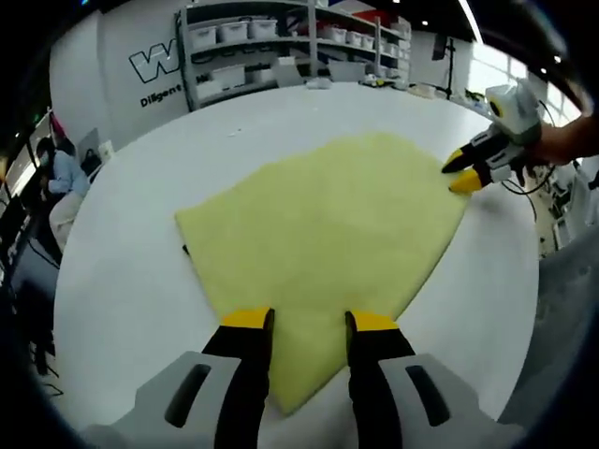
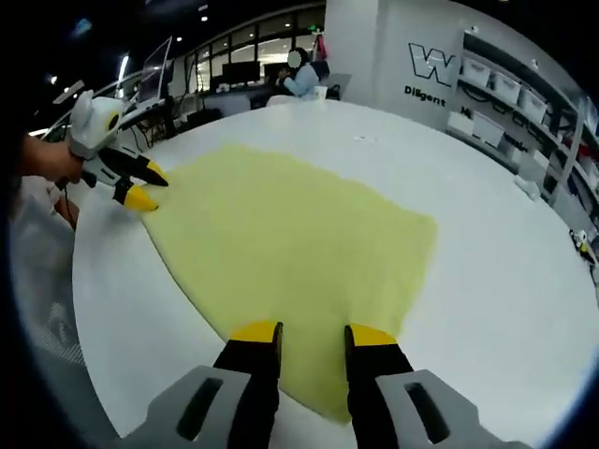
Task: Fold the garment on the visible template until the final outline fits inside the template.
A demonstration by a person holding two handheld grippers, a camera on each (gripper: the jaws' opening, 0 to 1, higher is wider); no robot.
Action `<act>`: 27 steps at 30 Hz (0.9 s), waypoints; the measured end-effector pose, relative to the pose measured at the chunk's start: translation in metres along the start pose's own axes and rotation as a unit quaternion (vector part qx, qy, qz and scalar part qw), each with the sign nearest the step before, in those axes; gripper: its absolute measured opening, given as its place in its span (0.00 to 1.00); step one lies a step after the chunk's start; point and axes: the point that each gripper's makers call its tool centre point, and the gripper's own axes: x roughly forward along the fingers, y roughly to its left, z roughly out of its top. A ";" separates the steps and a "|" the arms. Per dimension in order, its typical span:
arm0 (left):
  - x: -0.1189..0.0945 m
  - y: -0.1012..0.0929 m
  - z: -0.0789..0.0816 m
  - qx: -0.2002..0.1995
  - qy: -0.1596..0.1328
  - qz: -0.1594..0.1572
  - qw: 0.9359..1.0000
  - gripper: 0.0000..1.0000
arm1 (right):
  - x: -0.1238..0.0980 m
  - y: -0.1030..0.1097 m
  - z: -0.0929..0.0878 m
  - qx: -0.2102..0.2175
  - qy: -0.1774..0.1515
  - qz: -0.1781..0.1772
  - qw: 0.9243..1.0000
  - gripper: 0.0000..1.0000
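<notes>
1. Left gripper: jaws parted to a narrow gap, holding nothing. The tips sit just above one pointed corner of the yellow garment, cloth visible between them (contact with the cloth cannot be judged).

2. Right gripper: same posture, jaws narrowly apart and empty, poised over the opposite corner of the garment. In the left gripper view the right gripper shows at the far corner, tips at the cloth's edge. In the right gripper view the left gripper shows likewise at the far end.

3. Key relation: the garment lies flat between the two tools, its long axis running from one gripper to the other. Each gripper has one end corner directly ahead of it, so neither is nearer overall; each owns its own end.

4. Judgement: the coming move is a pinch at each corner, then a fold bringing the ends toward each other or across the width.

5. Edges: the outline is roughly a diamond, with the wide side corners well apart from both tools.

6. Room: the white table is bare all round the cloth (template outline not discernible). Shelving and a seated person are well beyond the table's edge.
</notes>
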 end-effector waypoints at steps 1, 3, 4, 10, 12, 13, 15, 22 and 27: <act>0.002 0.002 0.002 -0.002 0.001 0.000 1.000 0.36 | 0.003 -0.003 0.003 0.002 0.001 -0.001 1.000 0.21; 0.006 0.007 0.006 -0.001 0.001 0.000 1.000 0.36 | 0.007 -0.007 0.007 0.001 0.001 -0.002 1.000 0.22; 0.010 0.010 0.009 -0.002 0.002 0.000 1.000 0.36 | 0.010 -0.009 0.009 0.001 0.000 -0.003 1.000 0.22; 0.025 0.027 0.024 -0.004 0.006 0.002 1.000 0.36 | 0.024 -0.021 0.023 0.000 0.001 -0.004 1.000 0.23; 0.030 0.032 0.028 -0.007 0.008 0.003 1.000 0.36 | 0.028 -0.025 0.028 0.001 0.003 -0.002 1.000 0.26; 0.032 0.033 0.030 -0.007 0.008 0.004 1.000 0.36 | 0.030 -0.026 0.029 0.003 0.004 -0.001 1.000 0.28; 0.036 0.038 0.035 -0.014 0.008 0.010 1.000 0.36 | 0.035 -0.032 0.031 0.026 0.005 -0.002 1.000 0.35; 0.041 0.043 0.039 -0.027 0.009 0.019 0.999 0.36 | 0.042 -0.048 0.037 0.016 0.013 0.001 1.000 0.52; 0.040 0.043 0.038 -0.024 0.007 0.015 1.000 0.36 | 0.044 -0.062 0.033 0.027 0.024 -0.003 0.999 0.71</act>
